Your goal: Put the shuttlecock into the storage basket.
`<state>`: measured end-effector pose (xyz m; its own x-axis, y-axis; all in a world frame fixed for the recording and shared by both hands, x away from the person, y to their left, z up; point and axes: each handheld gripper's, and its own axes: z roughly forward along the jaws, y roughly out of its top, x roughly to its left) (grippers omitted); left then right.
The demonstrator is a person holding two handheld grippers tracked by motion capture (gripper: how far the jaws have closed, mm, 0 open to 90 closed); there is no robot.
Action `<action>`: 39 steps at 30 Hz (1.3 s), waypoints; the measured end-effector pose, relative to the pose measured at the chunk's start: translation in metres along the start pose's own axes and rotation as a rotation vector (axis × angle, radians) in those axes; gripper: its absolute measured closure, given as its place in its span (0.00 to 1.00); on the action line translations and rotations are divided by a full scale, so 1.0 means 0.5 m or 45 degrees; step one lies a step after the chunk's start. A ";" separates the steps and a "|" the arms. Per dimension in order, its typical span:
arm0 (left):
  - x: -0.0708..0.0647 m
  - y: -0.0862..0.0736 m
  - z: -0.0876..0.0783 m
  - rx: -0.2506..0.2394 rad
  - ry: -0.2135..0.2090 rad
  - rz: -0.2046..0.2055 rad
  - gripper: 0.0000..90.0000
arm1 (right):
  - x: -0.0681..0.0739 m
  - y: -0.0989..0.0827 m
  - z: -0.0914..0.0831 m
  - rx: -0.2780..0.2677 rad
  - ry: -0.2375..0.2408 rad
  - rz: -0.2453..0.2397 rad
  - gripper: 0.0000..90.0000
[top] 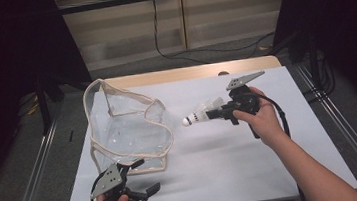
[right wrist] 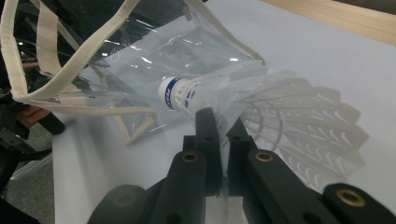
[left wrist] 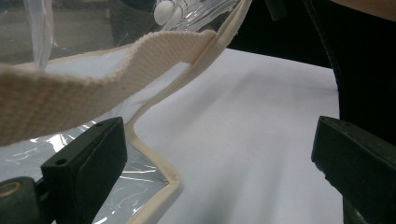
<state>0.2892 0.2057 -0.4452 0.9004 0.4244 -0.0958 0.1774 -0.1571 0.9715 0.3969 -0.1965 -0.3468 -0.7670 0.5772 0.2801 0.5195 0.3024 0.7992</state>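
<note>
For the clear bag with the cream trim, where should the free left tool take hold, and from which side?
Probably the cream webbing handle of the clear bag. It arches up from the near rim as a free, flat strip, unlike the slick, floppy film walls. The left tool, jaws open, sits at the bag's near corner, so coming from the person's side and pinching across the strap's flat faces looks simplest.

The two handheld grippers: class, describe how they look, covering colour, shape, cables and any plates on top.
Both the left gripper and the right gripper are black, each topped with a grey three-cornered plate. Their fingers are blocky, flat-faced pads on arms with brass-coloured pivot rings. A black cable trails from the right one. The person's forearms are bare, with no sleeves.
</note>
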 end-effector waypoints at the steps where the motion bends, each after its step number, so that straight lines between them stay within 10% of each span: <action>1: 0.000 0.000 0.000 0.000 0.000 0.000 0.04 | 0.001 0.002 -0.001 -0.005 0.000 -0.001 0.98; 39: 0.000 0.001 0.000 0.000 0.000 0.004 0.04 | 0.027 0.071 -0.032 -0.015 -0.016 -0.037 0.98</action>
<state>0.2891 0.2058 -0.4448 0.9009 0.4240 -0.0928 0.1747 -0.1585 0.9718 0.3989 -0.1903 -0.3061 -0.7770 0.5777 0.2499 0.4924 0.3106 0.8131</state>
